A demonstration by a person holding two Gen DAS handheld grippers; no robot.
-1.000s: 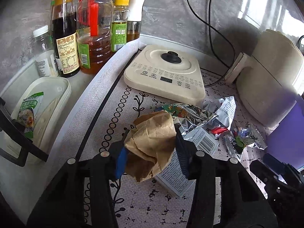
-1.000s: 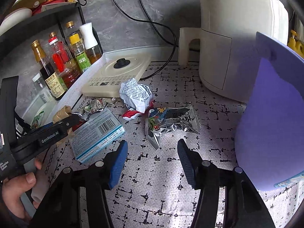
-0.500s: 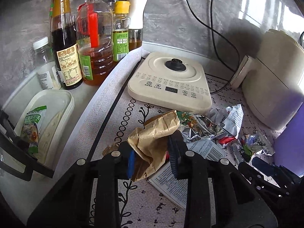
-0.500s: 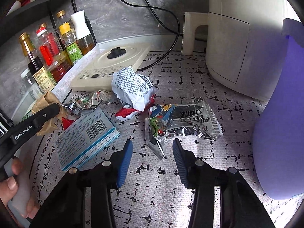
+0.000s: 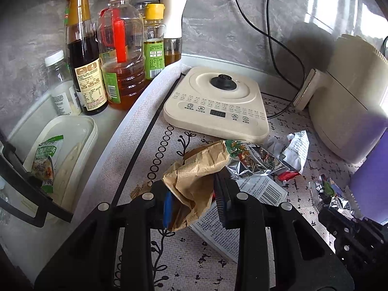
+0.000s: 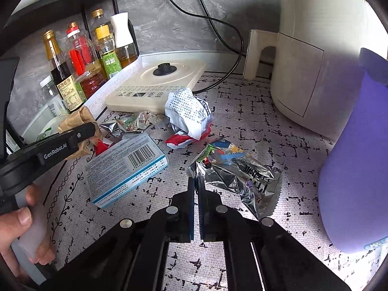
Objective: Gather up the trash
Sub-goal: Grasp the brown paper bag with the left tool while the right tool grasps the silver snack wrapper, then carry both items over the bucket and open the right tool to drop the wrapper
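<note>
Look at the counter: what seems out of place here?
Crumpled litter lies loose on the mat before the cooker: a foil packet, white wrapper and flat box. Packaging does not belong among appliances.

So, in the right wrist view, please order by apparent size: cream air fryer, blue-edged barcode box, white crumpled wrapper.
1. Cream air fryer
2. Blue-edged barcode box, though nearer the camera
3. White crumpled wrapper

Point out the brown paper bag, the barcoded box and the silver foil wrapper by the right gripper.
brown paper bag (image 5: pixel 194 181): left wrist view, on its crumpled middle.
barcoded box (image 6: pixel 126 167): right wrist view, on its printed top face.
silver foil wrapper (image 6: pixel 245 177): right wrist view, on its creased middle.
</note>
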